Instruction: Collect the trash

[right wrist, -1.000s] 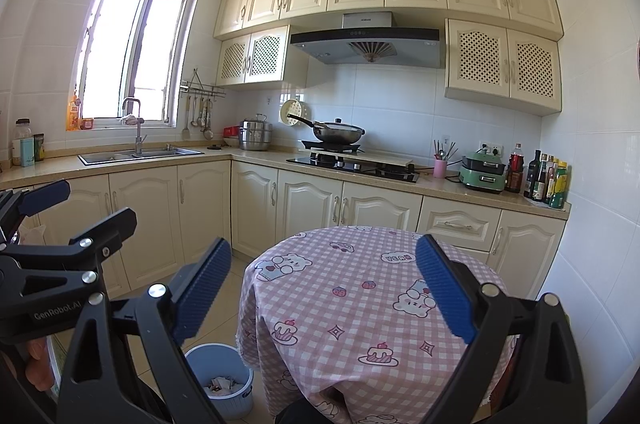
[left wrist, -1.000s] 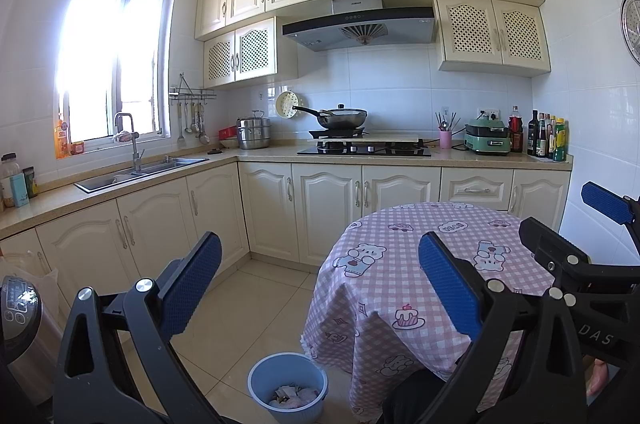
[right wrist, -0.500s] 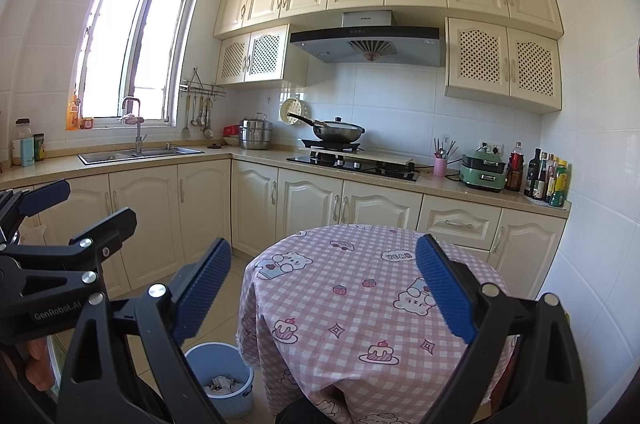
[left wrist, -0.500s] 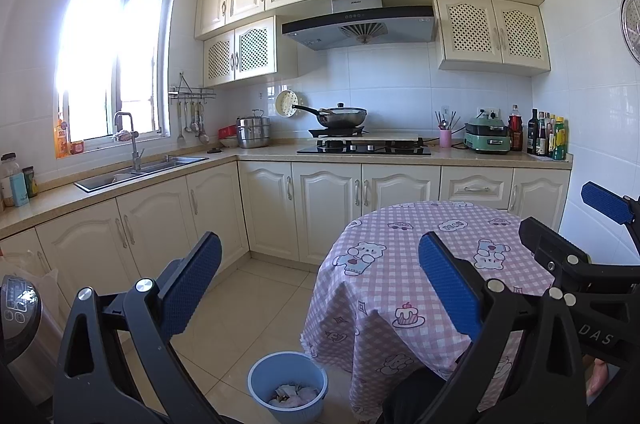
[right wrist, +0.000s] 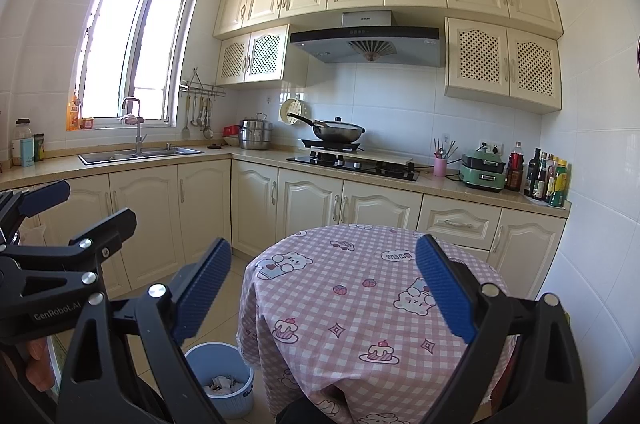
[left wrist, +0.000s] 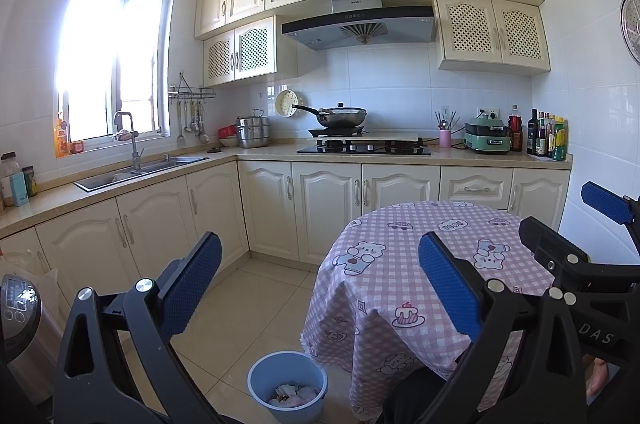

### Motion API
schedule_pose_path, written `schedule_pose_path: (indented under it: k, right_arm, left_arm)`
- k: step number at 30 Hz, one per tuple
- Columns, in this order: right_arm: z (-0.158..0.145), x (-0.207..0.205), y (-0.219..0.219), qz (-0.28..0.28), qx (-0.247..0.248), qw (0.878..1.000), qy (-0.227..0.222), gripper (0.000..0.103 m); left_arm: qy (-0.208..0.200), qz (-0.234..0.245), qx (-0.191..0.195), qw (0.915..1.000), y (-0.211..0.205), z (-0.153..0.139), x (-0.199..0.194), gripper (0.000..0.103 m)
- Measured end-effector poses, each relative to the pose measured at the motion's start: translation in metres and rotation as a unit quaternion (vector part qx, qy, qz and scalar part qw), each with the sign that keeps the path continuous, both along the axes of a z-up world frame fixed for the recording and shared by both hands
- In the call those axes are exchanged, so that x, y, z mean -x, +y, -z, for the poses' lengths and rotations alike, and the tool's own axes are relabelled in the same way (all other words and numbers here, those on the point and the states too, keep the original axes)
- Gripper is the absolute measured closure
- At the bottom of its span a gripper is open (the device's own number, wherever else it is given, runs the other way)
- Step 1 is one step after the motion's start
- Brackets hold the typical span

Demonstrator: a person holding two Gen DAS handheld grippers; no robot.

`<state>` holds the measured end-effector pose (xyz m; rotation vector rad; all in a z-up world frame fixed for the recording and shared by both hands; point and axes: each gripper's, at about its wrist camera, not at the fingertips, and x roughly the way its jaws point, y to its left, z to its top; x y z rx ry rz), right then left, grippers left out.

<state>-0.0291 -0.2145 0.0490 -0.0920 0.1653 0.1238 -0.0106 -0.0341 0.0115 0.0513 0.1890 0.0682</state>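
- Kitchen: cream panelled cabinets, glossy white wall tile, pale floor tile [left wrist: 256,308]; hard, smooth surfaces throughout.
- Desk [right wrist: 360,288]: round, draped in a pink-and-white checked cloth printed with bears and cakes; soft fabric, hanging in folds at the edge. No loose trash visible on its top in either view.
- Bin [left wrist: 287,390]: light blue plastic, round, open-topped, standing on the floor just beside the desk's left edge. It holds the trash [left wrist: 292,393], crumpled white and pinkish paper, low in the bin.
- Left hand-held gripper [left wrist: 320,288]: black frame, blue ribbed pads, jaws spread wide, nothing between them; held above the floor and bin.
- Right hand-held gripper [right wrist: 324,288]: same build, jaws likewise wide apart and empty; aimed over the desk top.
- Judgement: collection looks finished or paused, since no stray piece shows. If more remains out of frame, locate it first.
- Technique note: crumpled paper is light and compressible. Close the pads across its bulk, not an edge, and release well inside the bin rim.
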Motion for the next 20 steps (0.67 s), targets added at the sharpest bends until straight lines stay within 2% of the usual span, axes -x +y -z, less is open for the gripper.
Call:
schedule_pose_path:
  k: [13, 20]
  right_arm:
    - [0.001, -0.002, 0.0, 0.001, 0.002, 1.0, 0.003, 0.012]
    - [0.01, -0.028, 0.005, 0.0, 0.01, 1.0, 0.023, 0.012]
  left_arm:
    - [0.003, 0.001, 0.002, 1.0, 0.001, 0.003, -0.003, 0.008]
    - [0.036, -0.003, 0.013, 0.9993, 0.009, 0.016, -0.028, 0.008]
